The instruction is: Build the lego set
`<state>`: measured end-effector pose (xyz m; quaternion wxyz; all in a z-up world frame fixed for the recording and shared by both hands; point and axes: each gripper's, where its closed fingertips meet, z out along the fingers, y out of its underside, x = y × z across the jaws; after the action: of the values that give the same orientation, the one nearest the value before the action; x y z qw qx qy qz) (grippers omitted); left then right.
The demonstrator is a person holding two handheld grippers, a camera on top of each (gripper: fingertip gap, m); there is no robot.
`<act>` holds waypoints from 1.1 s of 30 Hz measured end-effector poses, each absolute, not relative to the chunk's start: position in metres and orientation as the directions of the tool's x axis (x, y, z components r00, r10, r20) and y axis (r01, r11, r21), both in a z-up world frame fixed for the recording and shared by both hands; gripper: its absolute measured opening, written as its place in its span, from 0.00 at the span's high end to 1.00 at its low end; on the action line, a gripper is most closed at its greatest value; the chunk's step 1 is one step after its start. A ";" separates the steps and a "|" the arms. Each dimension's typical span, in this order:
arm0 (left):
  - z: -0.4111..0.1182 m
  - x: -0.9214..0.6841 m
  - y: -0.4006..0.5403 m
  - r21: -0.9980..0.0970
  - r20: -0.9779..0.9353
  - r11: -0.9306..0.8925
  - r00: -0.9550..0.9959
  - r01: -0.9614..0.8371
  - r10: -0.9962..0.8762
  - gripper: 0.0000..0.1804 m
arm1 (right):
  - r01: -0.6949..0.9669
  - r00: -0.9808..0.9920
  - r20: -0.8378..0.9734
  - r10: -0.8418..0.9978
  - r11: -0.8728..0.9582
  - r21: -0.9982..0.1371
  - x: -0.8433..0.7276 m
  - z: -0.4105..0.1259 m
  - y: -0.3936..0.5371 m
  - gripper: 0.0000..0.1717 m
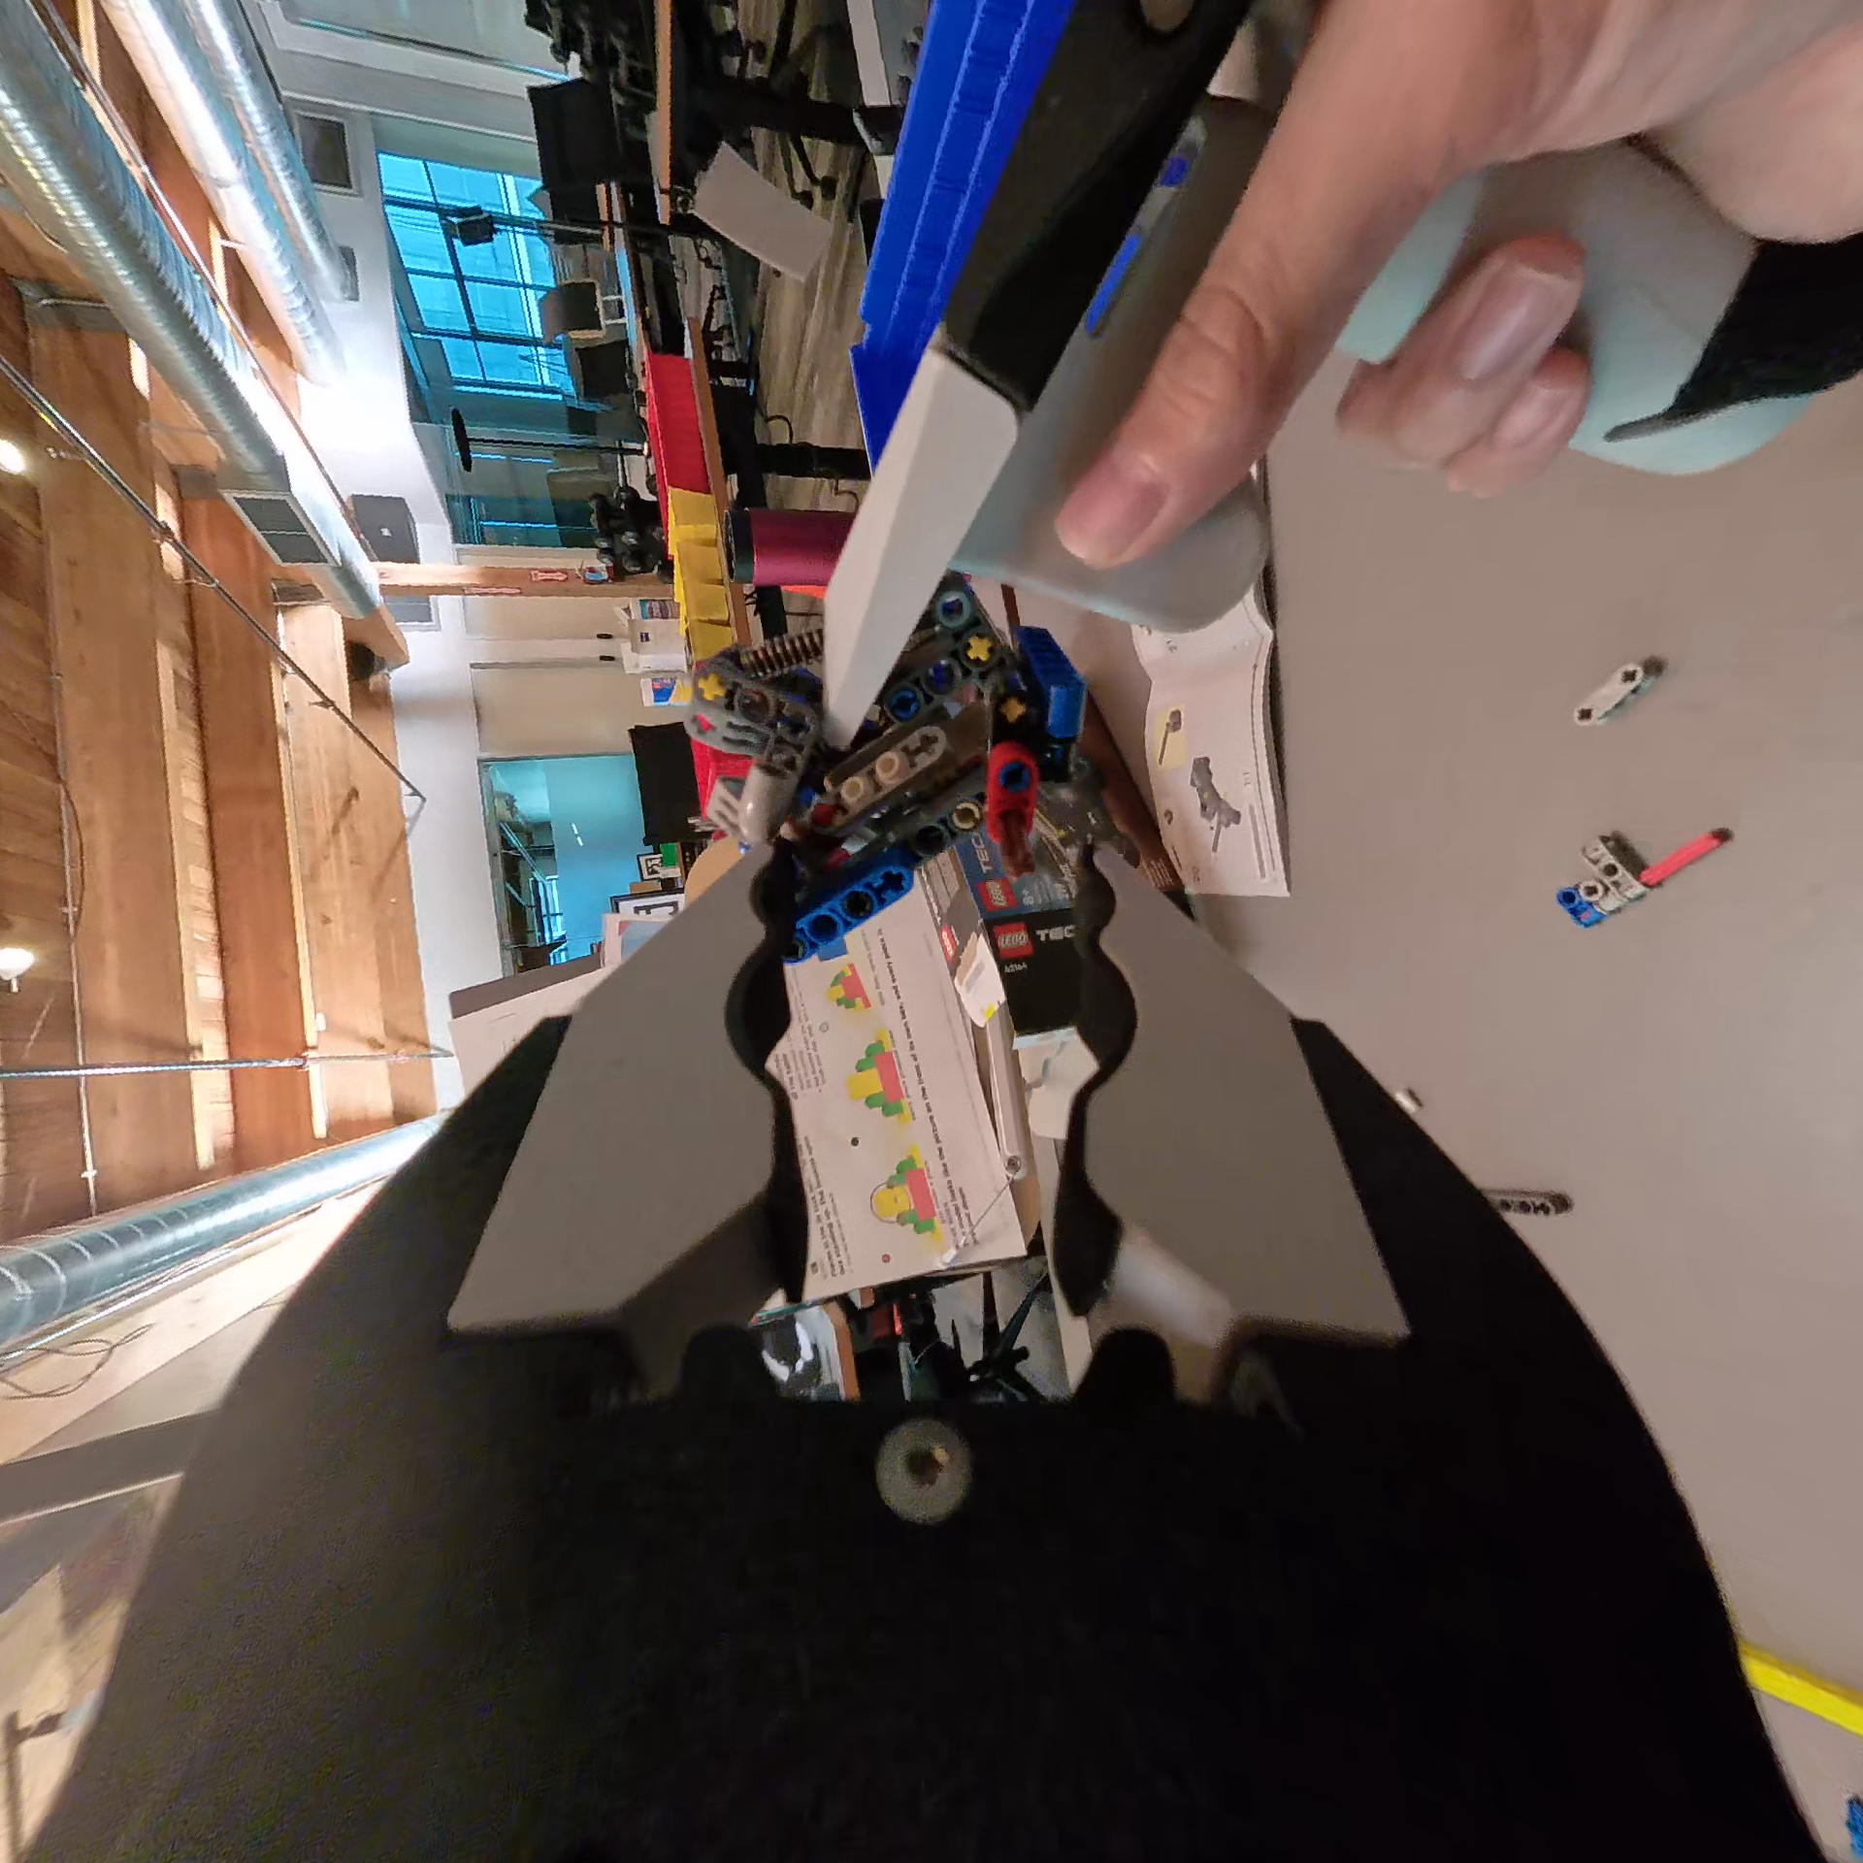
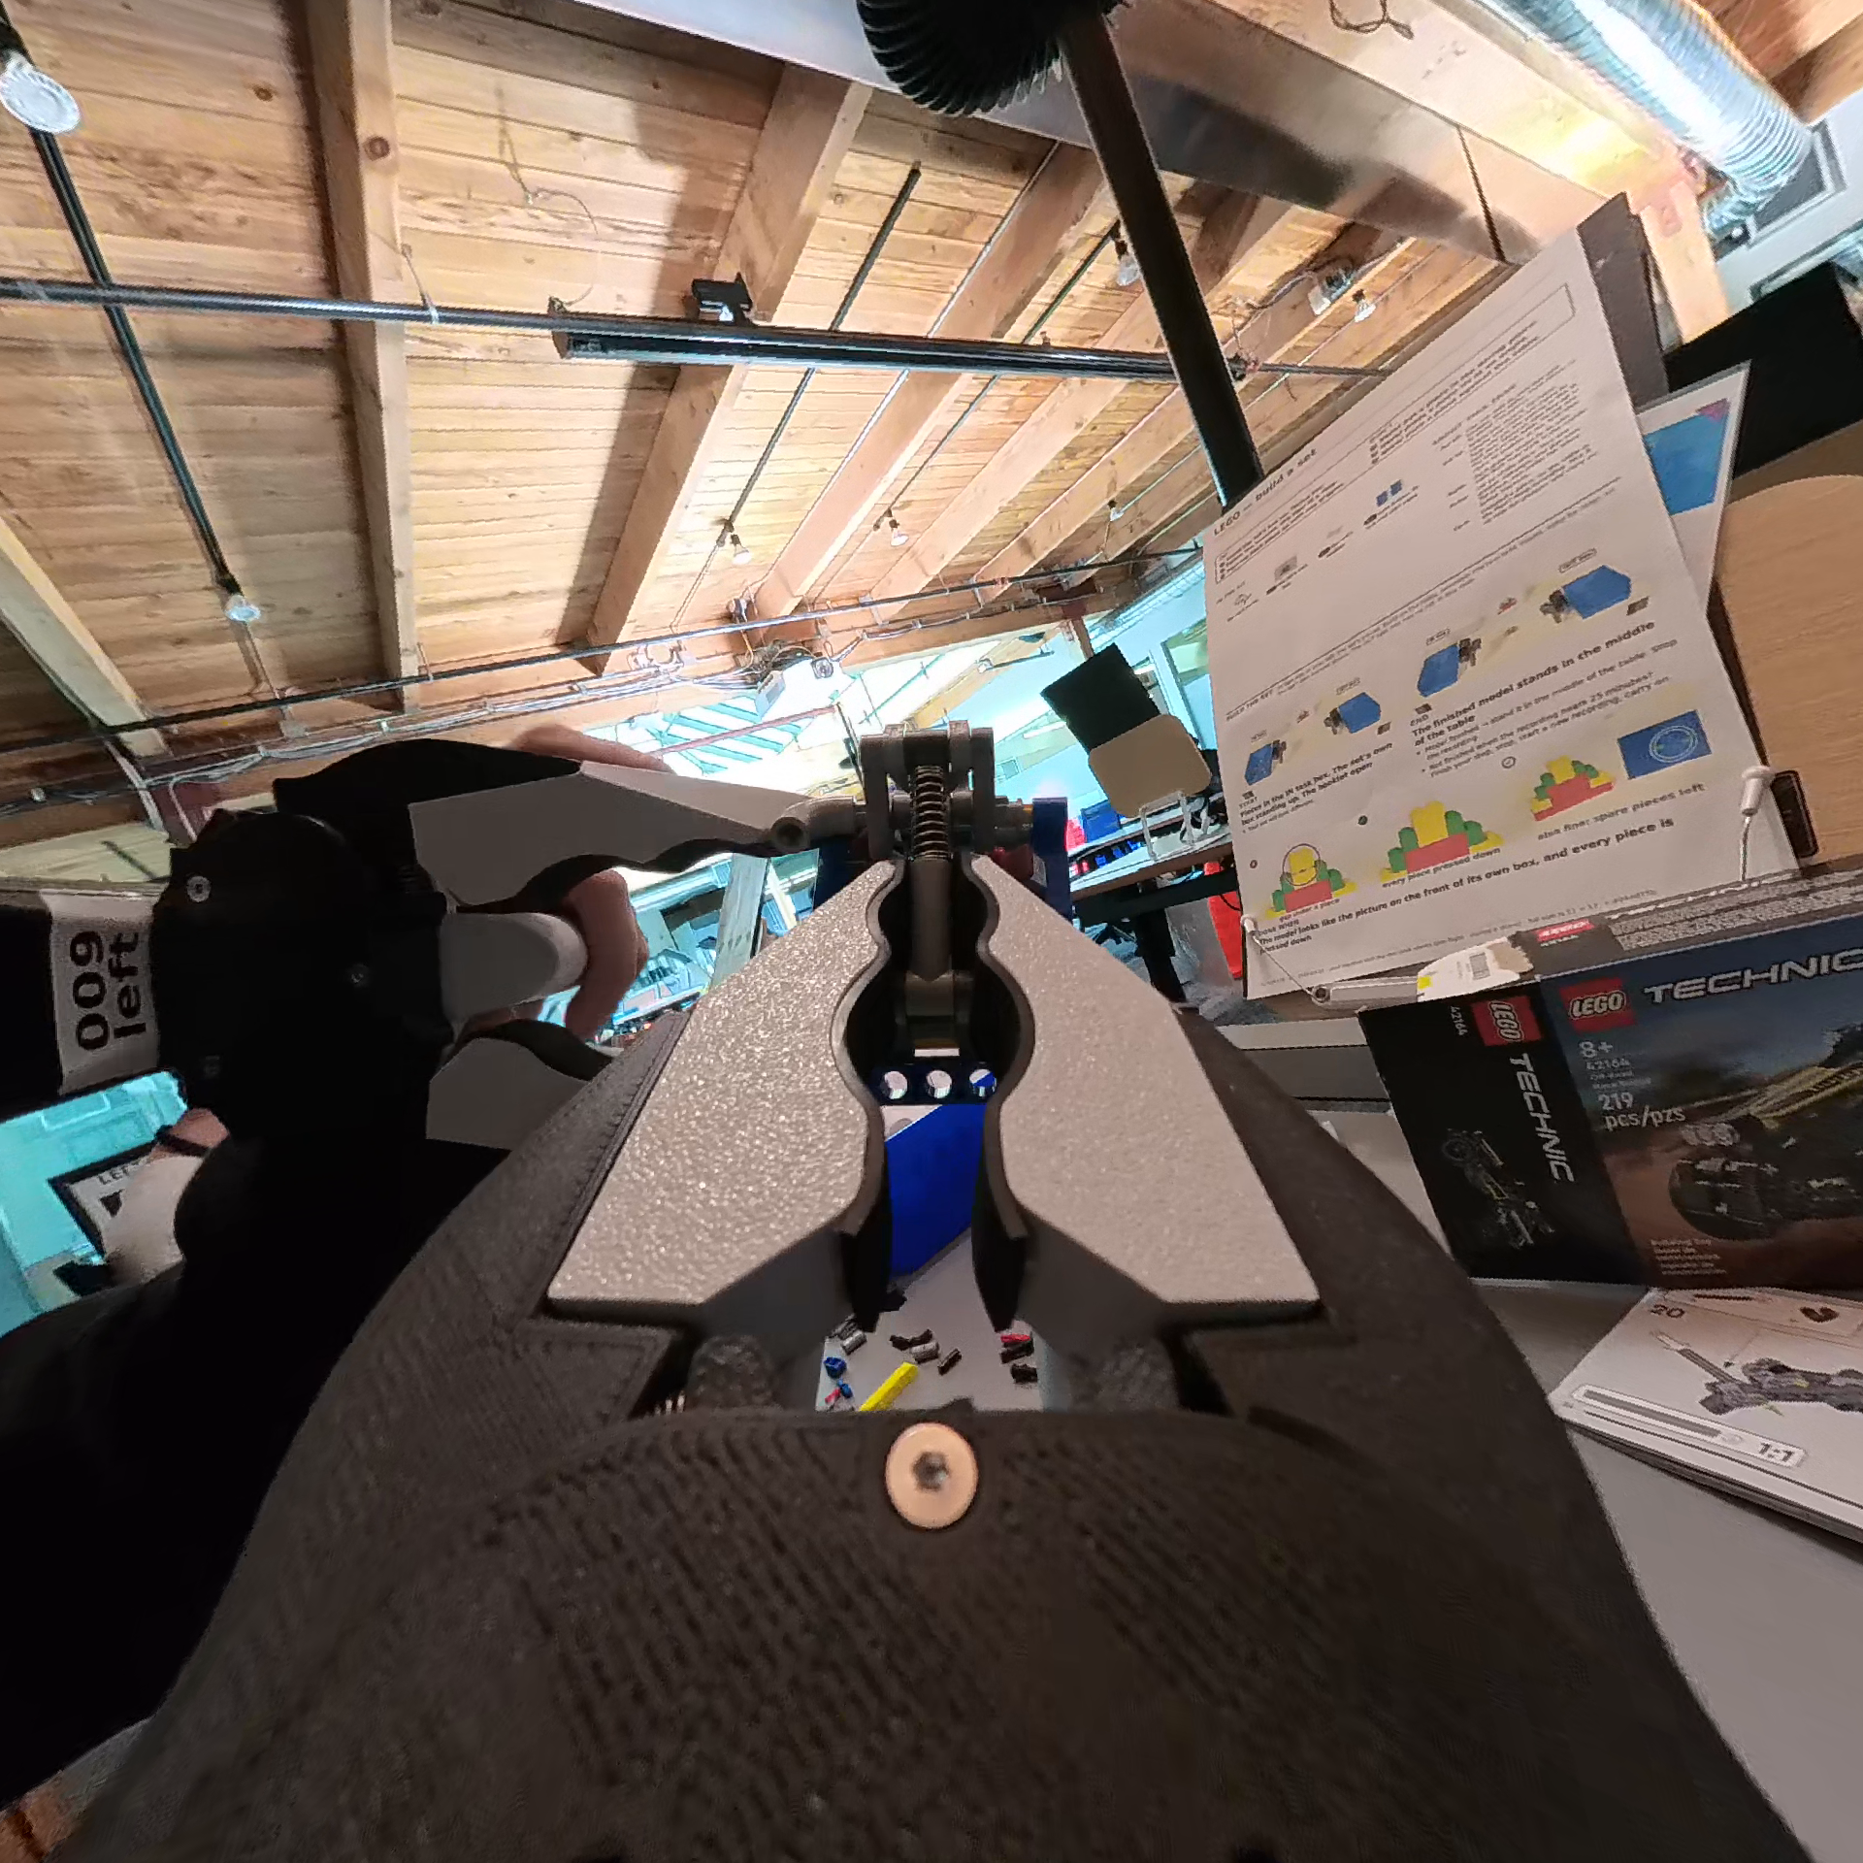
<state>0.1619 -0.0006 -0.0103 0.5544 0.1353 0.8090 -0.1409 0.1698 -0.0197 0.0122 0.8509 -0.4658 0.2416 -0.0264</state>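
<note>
Bristling with dark grey beams, yellow and blue pins, a red connector and a coil spring, the brick model (image 1: 887,746) is held up above the grey table (image 1: 1512,1008). The right gripper (image 2: 933,867) is pressed shut on its grey shock-absorber piece. The left gripper (image 1: 933,887) is spread, a blue beam touching one fingertip. A printed box (image 2: 1653,1109) and booklet (image 2: 1714,1401) lie just beside; bare tabletop remains beyond.

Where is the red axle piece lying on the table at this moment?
In the left wrist view, the red axle piece lies on the grey table at the right, attached to a small grey and blue connector, beyond the open instruction booklet.
</note>
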 end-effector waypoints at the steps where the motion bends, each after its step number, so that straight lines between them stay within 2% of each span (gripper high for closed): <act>1: -0.010 0.162 -0.002 -0.097 -0.934 0.918 -0.353 0.384 0.049 0.72 | -0.188 0.879 -0.396 -0.265 0.571 -0.799 0.170 0.012 -0.020 0.97; 3: -0.012 0.158 -0.005 -0.153 -0.918 0.901 -0.396 0.405 0.022 0.76 | -0.190 0.863 -0.421 -0.278 0.593 -0.782 0.175 0.012 -0.025 0.97; 5: -0.012 0.149 -0.015 -0.207 -0.905 0.860 -0.425 0.466 0.012 0.91 | -0.196 0.868 -0.428 -0.253 0.617 -0.762 0.174 0.015 -0.028 0.97; 6: -0.007 0.151 -0.016 -0.200 -0.923 0.860 -0.384 0.469 -0.005 0.94 | -0.207 0.870 -0.434 -0.233 0.626 -0.752 0.172 0.018 -0.028 0.97; 15: 0.006 0.149 -0.010 -0.139 -0.947 0.884 -0.322 0.446 0.014 0.76 | -0.231 0.872 -0.439 -0.215 0.610 -0.758 0.174 0.014 -0.026 0.97; 28: -0.001 0.163 0.000 -0.037 -0.946 0.920 -0.311 0.391 0.094 0.75 | -0.207 0.888 -0.399 -0.230 0.575 -0.791 0.169 0.015 -0.018 0.98; 33: -0.002 0.163 -0.001 -0.087 -0.931 0.914 -0.358 0.396 0.066 0.76 | -0.195 0.886 -0.389 -0.251 0.561 -0.805 0.170 0.013 -0.018 0.97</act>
<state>0.1635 -0.0011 -0.0023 0.5484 0.1428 0.8101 -0.1503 0.1701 -0.0181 0.0132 0.8508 -0.4682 0.2378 -0.0164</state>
